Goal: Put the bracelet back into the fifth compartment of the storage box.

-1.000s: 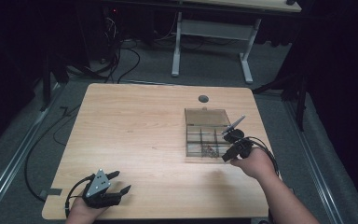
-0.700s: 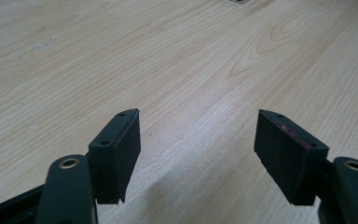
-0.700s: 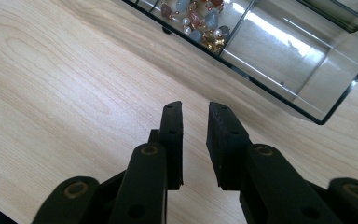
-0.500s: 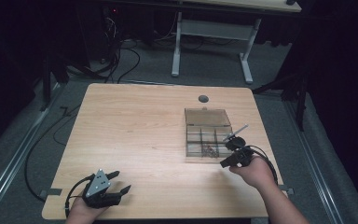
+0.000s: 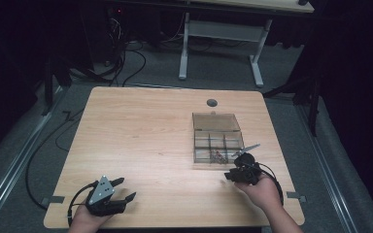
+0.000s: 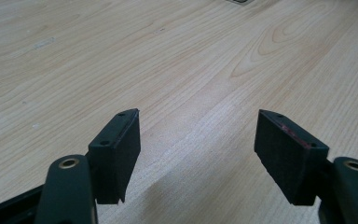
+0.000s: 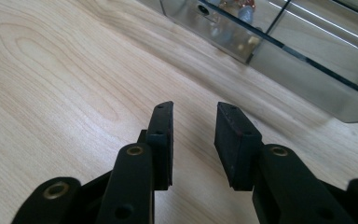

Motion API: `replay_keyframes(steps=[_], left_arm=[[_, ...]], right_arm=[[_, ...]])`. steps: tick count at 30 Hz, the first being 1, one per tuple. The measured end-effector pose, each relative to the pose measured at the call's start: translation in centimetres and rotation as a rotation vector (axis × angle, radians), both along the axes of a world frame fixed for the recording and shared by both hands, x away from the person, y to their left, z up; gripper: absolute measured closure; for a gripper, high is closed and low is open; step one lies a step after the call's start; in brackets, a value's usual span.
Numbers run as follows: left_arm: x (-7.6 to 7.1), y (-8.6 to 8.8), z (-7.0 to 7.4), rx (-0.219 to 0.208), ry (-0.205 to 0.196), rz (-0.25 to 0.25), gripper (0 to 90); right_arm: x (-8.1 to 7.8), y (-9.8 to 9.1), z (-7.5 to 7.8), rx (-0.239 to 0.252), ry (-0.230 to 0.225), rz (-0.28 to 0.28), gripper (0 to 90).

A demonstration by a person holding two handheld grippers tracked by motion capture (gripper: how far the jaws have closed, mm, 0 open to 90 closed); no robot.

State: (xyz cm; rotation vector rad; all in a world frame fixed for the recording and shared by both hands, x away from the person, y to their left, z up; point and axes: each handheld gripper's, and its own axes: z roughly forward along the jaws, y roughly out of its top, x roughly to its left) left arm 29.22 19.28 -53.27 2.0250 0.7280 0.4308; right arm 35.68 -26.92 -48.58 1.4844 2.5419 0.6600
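Nearest to me, at the front left corner of the tabletop, my left gripper rests in my left hand, its fingers spread wide with nothing but bare wood grain between them. Over at the front right, my right hand holds my right gripper low over the tabletop, just in front of the clear plastic box. Its fingers have just been opening and now stand a little apart, with a narrow gap and nothing between them, only wood beneath. Through my right gripper view the near wall of the box runs across just beyond the fingertips, close but not touching, with a small latch on it. Beyond the wall the box is split into compartments, and a small heap of screws lies in the front middle one; they are too small for me to tell more. The lid of the box lies open and flat on the far side. Farther back, a round cable hole sits near the tabletop's far edge, and past that, on the floor, cables trail beside the white legs of another desk.
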Motion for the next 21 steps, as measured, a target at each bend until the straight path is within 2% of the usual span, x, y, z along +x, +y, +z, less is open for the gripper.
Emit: replay_keyframes(steps=[8, 17, 21], left_arm=[[0.0, 0.1, 0.0, -0.010, 0.002, 0.007, 31.6], [0.0, 0.1, 0.0, -0.014, -0.006, 0.017, 31.5], [0.0, 0.1, 0.0, -0.021, -0.007, 0.022, 31.4]], right_arm=[[-1.1, 0.0, -1.1, 0.058, -0.094, 0.010, 65.2], [-2.7, -0.4, -2.7, 0.132, -0.247, 0.024, 58.8], [-3.5, -0.6, -3.6, 0.178, -0.306, 0.011, 56.1]])
